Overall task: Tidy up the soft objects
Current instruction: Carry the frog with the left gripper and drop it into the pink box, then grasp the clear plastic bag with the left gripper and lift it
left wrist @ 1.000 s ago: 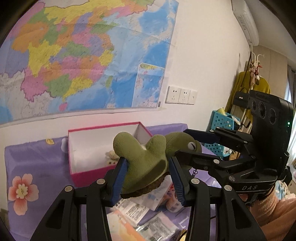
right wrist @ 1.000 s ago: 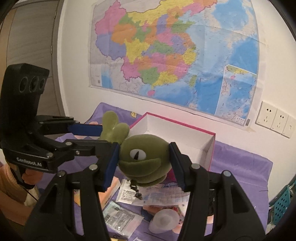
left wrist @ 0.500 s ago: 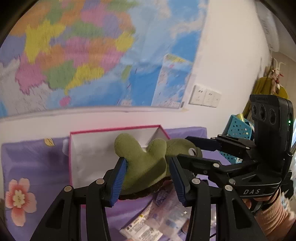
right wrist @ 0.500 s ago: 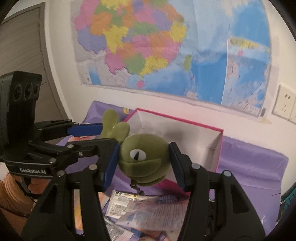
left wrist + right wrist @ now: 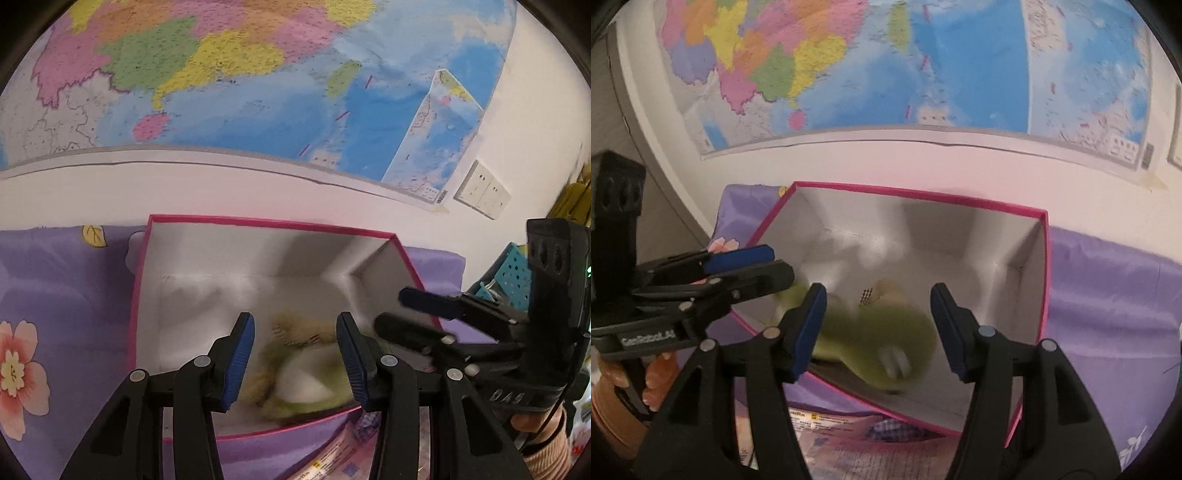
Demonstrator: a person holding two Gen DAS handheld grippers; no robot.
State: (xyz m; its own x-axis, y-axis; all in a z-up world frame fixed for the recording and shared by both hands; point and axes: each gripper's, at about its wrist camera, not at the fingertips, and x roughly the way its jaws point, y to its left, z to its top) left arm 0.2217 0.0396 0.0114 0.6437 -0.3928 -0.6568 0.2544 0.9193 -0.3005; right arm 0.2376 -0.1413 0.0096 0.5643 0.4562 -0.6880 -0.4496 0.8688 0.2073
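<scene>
Dropped green plush, motion-blurred, inside box

Purple floral cloth, pink box on it, seemingly printed packets alongside

The left gripper is showing "GenRobot.AI" in pale raised letters along the side of its black body in the right wrist view, and that one is reading clearly. Over in the left wrist view the right gripper is carrying three raised letters on its body, upside down from here and looking like "DAS". The wall map is speckled with tiny place names and the packets lying in front of the pink box are covered in small print, but all of that is coming through too fine and blurred to read.
</scene>
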